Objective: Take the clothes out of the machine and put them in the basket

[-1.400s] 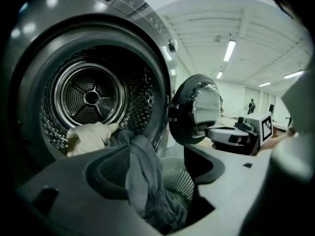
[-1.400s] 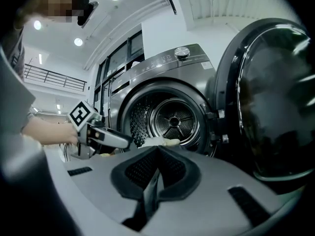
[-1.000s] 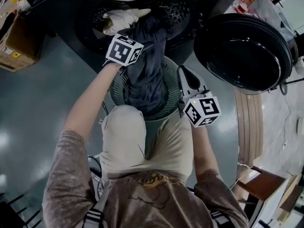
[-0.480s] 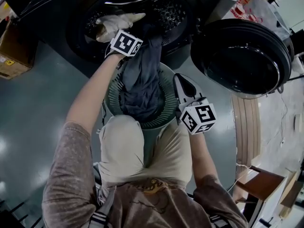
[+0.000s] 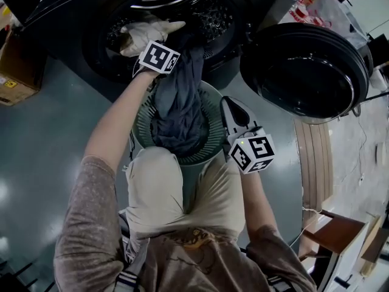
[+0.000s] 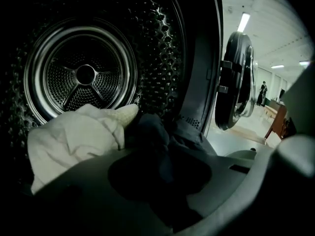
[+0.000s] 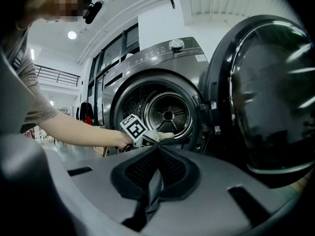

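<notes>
The machine's drum [image 5: 200, 8] stands open at the top of the head view. A dark garment [image 5: 182, 96] hangs from its mouth down into the green basket [image 5: 143, 123]. A white cloth [image 5: 143, 32] lies inside the drum, just left of it. My left gripper [image 5: 172, 41] reaches into the mouth. Its jaws have just been closing, and the dark garment [image 6: 152, 136] is pinched between them, with the white cloth [image 6: 74, 139] beside the left jaw. My right gripper [image 5: 228, 104] hovers at the basket's right rim, its tips [image 7: 160, 145] together. I cannot make out anything held in it.
The round door [image 5: 307, 69] hangs open to the right of the drum. A cardboard box [image 5: 12, 81] sits on the floor at far left. The person's bent knee [image 5: 158, 181] presses against the basket's near side. Wooden furniture [image 5: 331, 236] stands at lower right.
The left gripper has moved up from above the basket to the drum's mouth, next to the white cloth. The right gripper has stayed by the basket's rim.
</notes>
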